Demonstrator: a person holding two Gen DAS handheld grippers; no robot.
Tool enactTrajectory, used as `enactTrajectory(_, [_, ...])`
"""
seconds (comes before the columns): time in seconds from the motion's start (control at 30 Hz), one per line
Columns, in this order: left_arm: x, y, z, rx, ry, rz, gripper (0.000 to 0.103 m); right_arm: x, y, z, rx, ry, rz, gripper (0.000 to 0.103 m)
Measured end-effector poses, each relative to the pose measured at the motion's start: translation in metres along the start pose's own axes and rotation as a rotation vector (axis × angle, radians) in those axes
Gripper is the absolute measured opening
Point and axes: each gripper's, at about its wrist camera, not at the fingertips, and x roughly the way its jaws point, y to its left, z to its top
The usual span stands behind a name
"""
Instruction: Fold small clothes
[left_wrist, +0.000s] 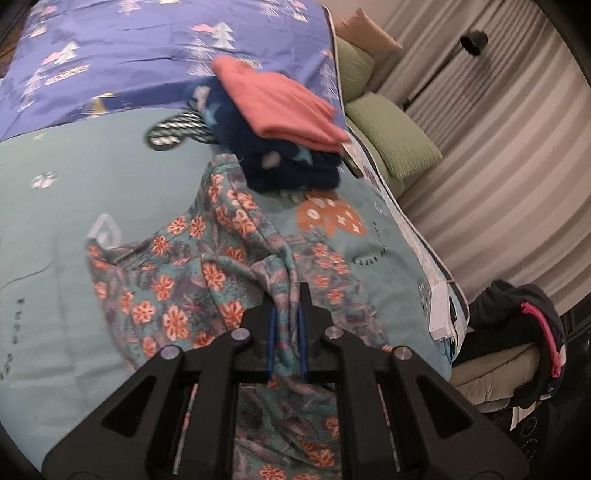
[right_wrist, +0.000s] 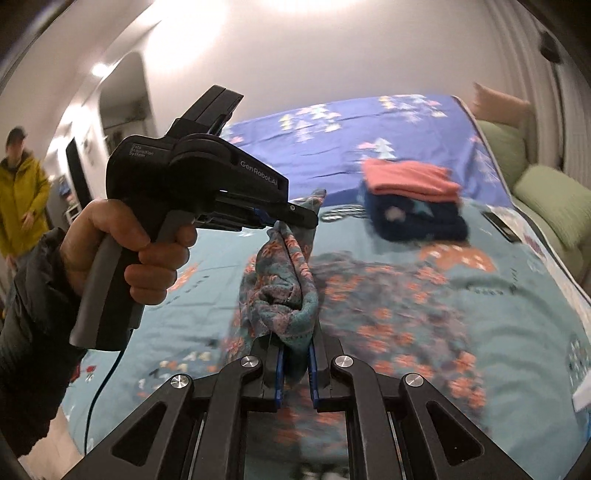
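Note:
A teal floral garment (left_wrist: 207, 280) with orange flowers lies partly on the bed. My left gripper (left_wrist: 287, 295) is shut on a bunched fold of it. In the right wrist view my right gripper (right_wrist: 295, 343) is shut on another bunched edge of the same garment (right_wrist: 280, 295), lifted above the bed. The left gripper (right_wrist: 295, 218), held in a hand, pinches the garment just beyond it. The rest of the garment (right_wrist: 388, 306) trails over the bed.
A folded stack, pink garment (left_wrist: 280, 103) on dark blue fleece (left_wrist: 288, 162), sits further along the bed (left_wrist: 55, 221). A striped sock (left_wrist: 177, 129) lies beside it. Green pillows (left_wrist: 391, 136) and curtains stand right. A person in yellow (right_wrist: 18, 199) stands at the left.

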Motion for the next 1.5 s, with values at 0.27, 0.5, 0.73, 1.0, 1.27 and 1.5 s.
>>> enactTrajectory(0.27, [0.056, -0.065, 0.007, 0.104, 0.073, 0.021, 0.011, -0.015, -0.068, -0.017, 0.140, 0.015, -0.049, 0.009])
enactTrajectory(0.5, [0.104, -0.091, -0.002, 0.157, 0.159, 0.087, 0.011, -0.015, -0.099, -0.041, 0.220, 0.074, -0.049, 0.009])
enactTrajectory(0.73, [0.121, -0.102, -0.012, 0.201, 0.172, 0.133, 0.012, -0.011, -0.116, -0.056, 0.273, 0.121, -0.019, 0.009])
enactTrajectory(1.0, [0.112, -0.117, -0.020, 0.263, 0.139, 0.106, 0.022, -0.019, -0.123, -0.061, 0.337, 0.126, 0.069, 0.009])
enactTrajectory(1.27, [0.041, -0.105, -0.062, 0.310, 0.024, 0.023, 0.034, -0.016, -0.145, -0.078, 0.381, 0.225, 0.051, 0.011])
enactTrajectory(1.5, [0.020, -0.063, -0.127, 0.286, 0.056, 0.084, 0.034, -0.049, -0.135, -0.048, 0.237, 0.123, -0.076, 0.015])
